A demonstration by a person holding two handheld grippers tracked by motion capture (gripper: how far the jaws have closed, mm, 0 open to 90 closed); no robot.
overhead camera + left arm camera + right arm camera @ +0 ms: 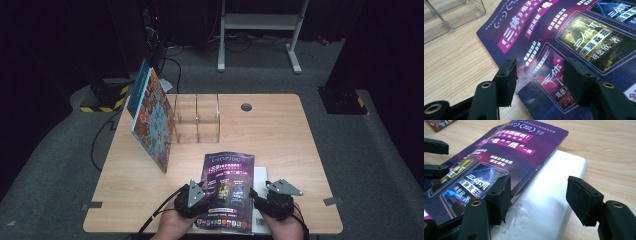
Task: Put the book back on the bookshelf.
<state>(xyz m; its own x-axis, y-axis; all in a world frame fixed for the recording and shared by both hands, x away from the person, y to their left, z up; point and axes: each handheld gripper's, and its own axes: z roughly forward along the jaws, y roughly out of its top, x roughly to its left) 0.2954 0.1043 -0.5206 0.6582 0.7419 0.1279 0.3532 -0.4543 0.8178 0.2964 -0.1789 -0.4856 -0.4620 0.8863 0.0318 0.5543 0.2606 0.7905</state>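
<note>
the step in hand looks like taking hold of the purple magazine point(227, 191), which lies flat at the 6 o'clock edge of the desk point(280, 145), partly covering a white booklet point(549, 202) beneath it. the left gripper point(539, 80) hovers over the magazine's left edge with jaws set wide and nothing between them; in the high view it sits at the magazine's 9 o'clock side. the right gripper point(539, 197) is likewise wide and empty, straddling the magazine's right edge where it overlaps the white booklet, at the 3 o'clock side in the high view.

the next move probably calls for getting one jaw under the thin cover edge and closing, without catching the white booklet along with it; the likely goal is the clear acrylic file holder point(197, 117) at 12 o'clock, beside which a colourful patterned book point(152, 117) already leans.

the magazine is glossy, thin and flexible, printed with chinese text and dark picture panels, its right edge lifting slightly. the booklet is smooth and shiny. the desk is pale wood grain. the holder is rigid, transparent, with upright dividers.
</note>
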